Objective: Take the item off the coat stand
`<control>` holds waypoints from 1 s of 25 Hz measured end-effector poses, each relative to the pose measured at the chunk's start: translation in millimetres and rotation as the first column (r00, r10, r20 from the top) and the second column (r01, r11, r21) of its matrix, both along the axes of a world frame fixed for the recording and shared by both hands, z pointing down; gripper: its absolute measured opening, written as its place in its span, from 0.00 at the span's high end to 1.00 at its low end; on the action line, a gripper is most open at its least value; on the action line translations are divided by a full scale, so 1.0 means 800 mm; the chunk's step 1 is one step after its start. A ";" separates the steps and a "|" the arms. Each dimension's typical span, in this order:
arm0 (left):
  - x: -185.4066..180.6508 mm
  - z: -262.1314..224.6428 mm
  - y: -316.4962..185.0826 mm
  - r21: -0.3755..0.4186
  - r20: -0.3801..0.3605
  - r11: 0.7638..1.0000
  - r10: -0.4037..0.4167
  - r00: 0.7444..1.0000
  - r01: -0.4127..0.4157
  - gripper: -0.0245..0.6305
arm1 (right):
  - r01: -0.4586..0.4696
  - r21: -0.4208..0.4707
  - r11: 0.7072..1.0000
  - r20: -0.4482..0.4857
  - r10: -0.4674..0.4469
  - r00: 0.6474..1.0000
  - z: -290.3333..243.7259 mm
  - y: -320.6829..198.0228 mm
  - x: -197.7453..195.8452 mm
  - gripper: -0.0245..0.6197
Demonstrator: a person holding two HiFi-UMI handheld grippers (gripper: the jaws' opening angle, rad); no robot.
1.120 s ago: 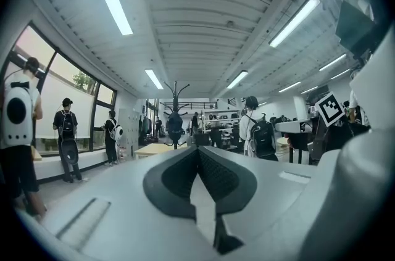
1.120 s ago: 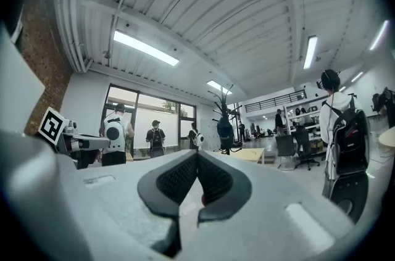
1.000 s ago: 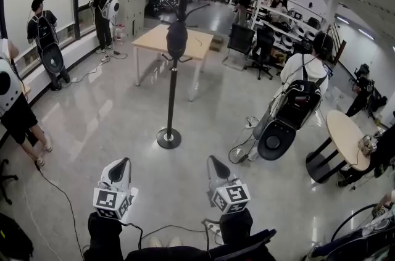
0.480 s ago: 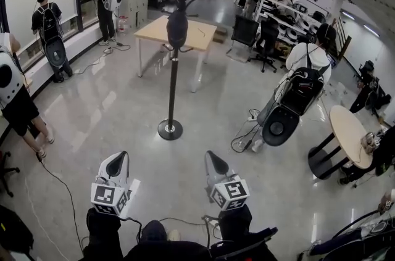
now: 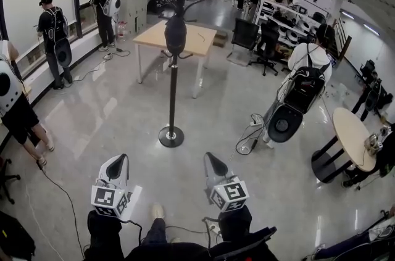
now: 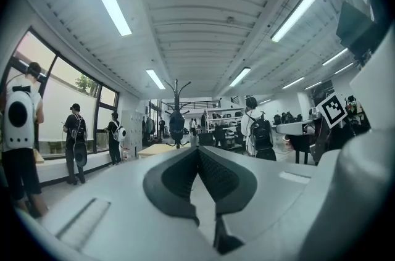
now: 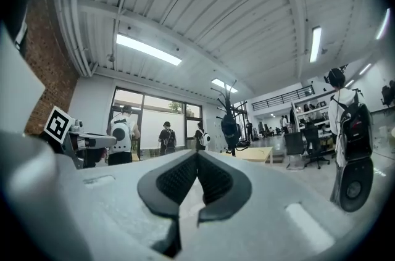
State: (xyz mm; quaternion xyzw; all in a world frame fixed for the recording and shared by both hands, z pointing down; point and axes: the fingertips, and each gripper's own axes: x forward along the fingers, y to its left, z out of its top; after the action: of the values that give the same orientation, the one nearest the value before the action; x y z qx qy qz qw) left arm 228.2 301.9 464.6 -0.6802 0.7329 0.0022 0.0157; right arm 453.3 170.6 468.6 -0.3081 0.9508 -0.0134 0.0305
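A black coat stand (image 5: 172, 84) rises from a round base on the grey floor, some way ahead of me. A dark bag-like item (image 5: 175, 35) hangs near its top, below the hooks. The item (image 6: 177, 126) also shows far off in the left gripper view, and the same item (image 7: 229, 126) in the right gripper view. My left gripper (image 5: 119, 165) and right gripper (image 5: 214, 163) are held low in front of me, well short of the stand. Both have their jaws together with nothing between them.
A wooden table (image 5: 171, 39) stands behind the stand. A person with a backpack (image 5: 303, 84) stands to the right, near a small round table (image 5: 354, 137). More people stand along the windows at the left (image 5: 54, 31). Cables (image 5: 250, 136) lie on the floor right of the base.
The view has shifted slightly; the stand's base sits a little lower in the head view than half a second ago. Both grippers stay shut and low. The people at the left have stepped about.
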 end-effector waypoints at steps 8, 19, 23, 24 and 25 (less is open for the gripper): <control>-0.064 0.003 -0.067 0.005 -0.009 1.000 -0.016 1.000 0.016 0.96 | 0.012 0.001 1.000 0.006 -0.012 1.000 0.002 -0.071 -0.067 0.96; -0.173 0.005 -0.172 0.006 -0.009 1.000 0.000 1.000 0.000 0.96 | 0.007 0.005 1.000 -0.007 -0.007 1.000 -0.001 -0.174 -0.177 0.96; -0.205 -0.004 -0.204 0.012 -0.013 1.000 0.007 1.000 -0.007 0.96 | -0.010 0.010 1.000 0.001 0.010 1.000 -0.007 -0.205 -0.204 0.96; -0.212 -0.004 -0.210 0.012 -0.013 1.000 0.011 1.000 -0.011 0.96 | -0.015 0.011 1.000 0.002 0.015 1.000 -0.008 -0.212 -0.209 0.96; -0.218 -0.002 -0.217 0.012 -0.012 1.000 0.015 1.000 -0.015 0.96 | -0.019 0.012 1.000 0.002 0.019 1.000 -0.010 -0.217 -0.214 0.96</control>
State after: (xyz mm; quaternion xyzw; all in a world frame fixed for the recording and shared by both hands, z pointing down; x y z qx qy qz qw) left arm 53.7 128.4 463.0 -0.6856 0.7277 0.0108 0.0151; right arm 281.9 -3.2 460.7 -0.3168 0.9479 -0.0080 0.0334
